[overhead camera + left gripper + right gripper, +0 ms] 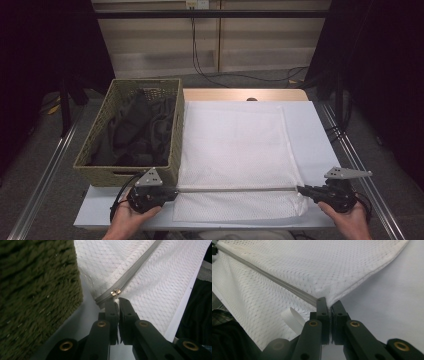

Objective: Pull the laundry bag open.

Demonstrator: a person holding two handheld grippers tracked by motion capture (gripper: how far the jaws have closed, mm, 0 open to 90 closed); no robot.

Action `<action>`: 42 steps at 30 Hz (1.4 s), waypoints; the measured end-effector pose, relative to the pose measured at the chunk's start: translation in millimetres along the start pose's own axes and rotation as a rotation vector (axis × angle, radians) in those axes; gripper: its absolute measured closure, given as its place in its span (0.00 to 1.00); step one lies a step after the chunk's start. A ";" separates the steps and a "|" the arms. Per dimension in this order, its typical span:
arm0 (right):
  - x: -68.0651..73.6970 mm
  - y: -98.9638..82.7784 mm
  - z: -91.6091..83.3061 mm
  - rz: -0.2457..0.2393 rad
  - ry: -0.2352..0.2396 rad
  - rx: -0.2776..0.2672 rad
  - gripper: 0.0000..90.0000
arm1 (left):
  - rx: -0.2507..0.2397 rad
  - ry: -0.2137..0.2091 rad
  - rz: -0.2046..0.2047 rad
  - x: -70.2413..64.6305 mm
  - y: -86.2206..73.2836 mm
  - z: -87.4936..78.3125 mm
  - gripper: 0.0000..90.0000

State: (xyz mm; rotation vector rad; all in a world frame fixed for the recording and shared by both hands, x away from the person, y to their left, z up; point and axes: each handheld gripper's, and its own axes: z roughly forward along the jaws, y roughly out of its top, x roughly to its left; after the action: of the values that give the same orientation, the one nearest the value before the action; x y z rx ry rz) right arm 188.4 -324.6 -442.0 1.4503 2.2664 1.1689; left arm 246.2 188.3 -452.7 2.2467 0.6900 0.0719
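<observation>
Right now you hold the white mesh laundry bag (235,150) flat on the table (315,125), stretched along its zipper (235,189) near your edge: your left gripper (116,299) is clamped on the small pull tab at the metal slider (115,292), and your right gripper (328,304) is pinched on the bag's corner where the zipper ends. The likeliest trouble is the tab: it is tiny, and if you drag the slider at an angle to the zipper line it may slip out of the jaws or jam on the mesh. If the right grip lets the corner slacken, the fabric will probably bunch ahead of the slider. On your left the woven basket (95,170) with dark clothes (140,130) stands just beside that gripper, so you have almost no room to swing outward there. Toward the right the table lies bare, and the near table edge sits close under both hands.
</observation>
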 end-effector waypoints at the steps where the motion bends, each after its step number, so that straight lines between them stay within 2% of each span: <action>1: 0.0 0.0 0.1 -0.003 0.002 0.001 0.97 | 0.001 0.001 0.000 0.0 0.1 -0.2 0.96; 2: 0.3 0.1 0.3 -0.004 0.000 0.004 0.97 | 0.012 0.015 0.006 -0.1 0.5 -0.9 0.96; 3: 0.3 -0.1 0.5 -0.007 -0.006 0.007 0.97 | 0.000 0.008 0.002 0.8 -0.1 -0.6 0.96; 4: -0.1 -0.6 0.7 0.003 -0.002 0.005 0.97 | 0.008 0.015 -0.004 1.1 -0.3 -1.2 0.96; 7: -1.5 -0.9 0.8 -0.007 -0.016 0.005 0.97 | 0.017 0.018 -0.011 3.4 -1.9 -1.7 0.96; 13: -4.3 -2.7 -0.1 0.005 -0.022 0.018 0.97 | 0.010 0.028 -0.022 5.9 -6.3 -5.9 0.96; 16: -2.2 -2.8 1.2 -0.012 -0.022 0.025 0.97 | 0.024 0.045 -0.020 6.2 -7.6 -6.1 0.96; 19: -0.2 -3.4 1.8 -0.015 -0.027 0.030 0.97 | 0.017 0.028 -0.025 7.3 -7.4 -4.2 0.96; 22: -1.3 -3.5 2.5 -0.021 -0.023 0.036 0.97 | 0.033 0.013 -0.021 7.1 -7.9 0.2 0.96; 29: -1.8 -5.0 8.5 -0.013 -0.029 0.069 0.96 | 0.005 -0.008 -0.018 7.9 -11.0 1.1 0.96; 32: -1.7 -4.8 11.7 -0.017 -0.031 0.084 0.89 | 0.001 0.000 -0.008 6.8 -11.2 0.9 0.96; 34: -1.5 -4.4 12.4 -0.025 -0.042 0.080 0.78 | -0.009 0.004 -0.009 6.4 -11.8 -1.1 0.92; 35: -1.5 -3.9 12.1 -0.026 -0.050 0.073 0.72 | -0.025 0.000 -0.009 5.8 -12.3 -0.9 0.90; 38: -1.0 -2.3 10.5 -0.026 -0.051 0.051 0.61 | -0.035 0.015 0.000 3.7 -12.0 -2.9 0.82; 42: 0.3 0.3 6.3 -0.038 -0.053 0.006 0.52 | -0.078 0.028 0.002 1.0 -11.0 -5.1 0.71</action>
State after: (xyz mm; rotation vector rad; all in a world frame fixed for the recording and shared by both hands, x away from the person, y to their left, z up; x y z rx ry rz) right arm 191.9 -321.2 -445.9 1.4173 2.2529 1.1006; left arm 240.7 198.3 -456.9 2.1750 0.6888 0.1295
